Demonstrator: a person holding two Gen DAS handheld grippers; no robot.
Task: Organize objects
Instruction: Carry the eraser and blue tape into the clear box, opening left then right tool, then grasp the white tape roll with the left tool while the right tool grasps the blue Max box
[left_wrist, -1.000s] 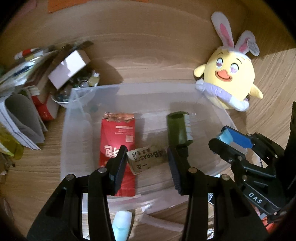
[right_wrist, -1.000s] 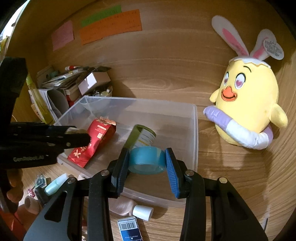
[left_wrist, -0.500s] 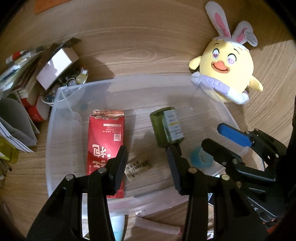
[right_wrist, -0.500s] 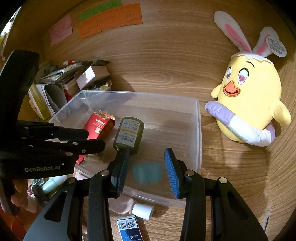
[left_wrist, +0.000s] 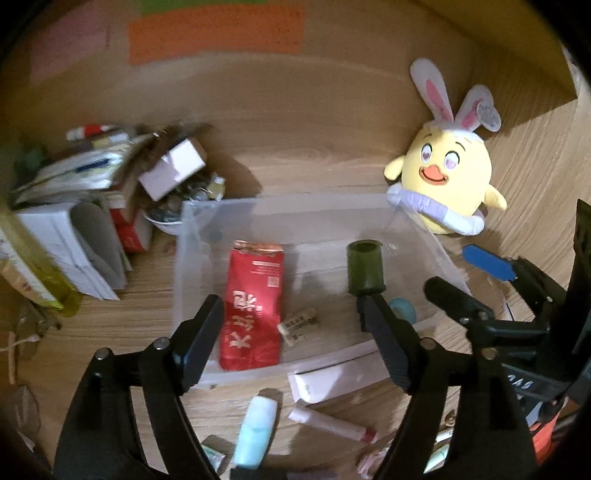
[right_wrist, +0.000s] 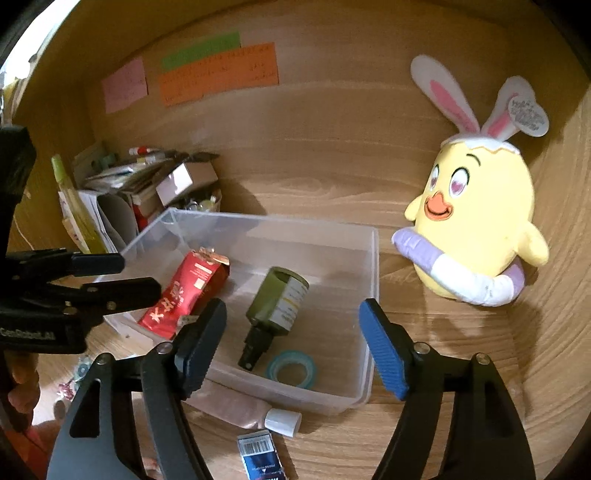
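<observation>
A clear plastic bin (left_wrist: 288, 201) (right_wrist: 373, 295) stands on the wooden desk. In it lie a red packet (left_wrist: 253, 306) (right_wrist: 184, 295), a dark green bottle (left_wrist: 365, 269) (right_wrist: 277, 299), a small eraser (left_wrist: 299, 325) and a light blue tape roll (left_wrist: 402, 310) (right_wrist: 291, 369). My left gripper (left_wrist: 288, 306) (right_wrist: 122, 275) hovers over the bin's near edge, its jaws opening with nothing pressed between the pads. My right gripper (right_wrist: 291, 314) (left_wrist: 472, 280) hangs above the bin's right end, jaws also opening and holding nothing.
A yellow plush chick (left_wrist: 443, 184) (right_wrist: 476, 229) with rabbit ears sits right of the bin. Stacked papers and boxes (left_wrist: 92, 206) crowd the left. A white tube (left_wrist: 332, 376), a pale blue tube (left_wrist: 256, 432) and a pink tube (right_wrist: 243, 406) lie in front of the bin.
The left gripper let go of the eraser and the right one dropped the tape roll; both now lie in the bin. Both pairs of jaws spread wide, and the left gripper pulled back and up.
</observation>
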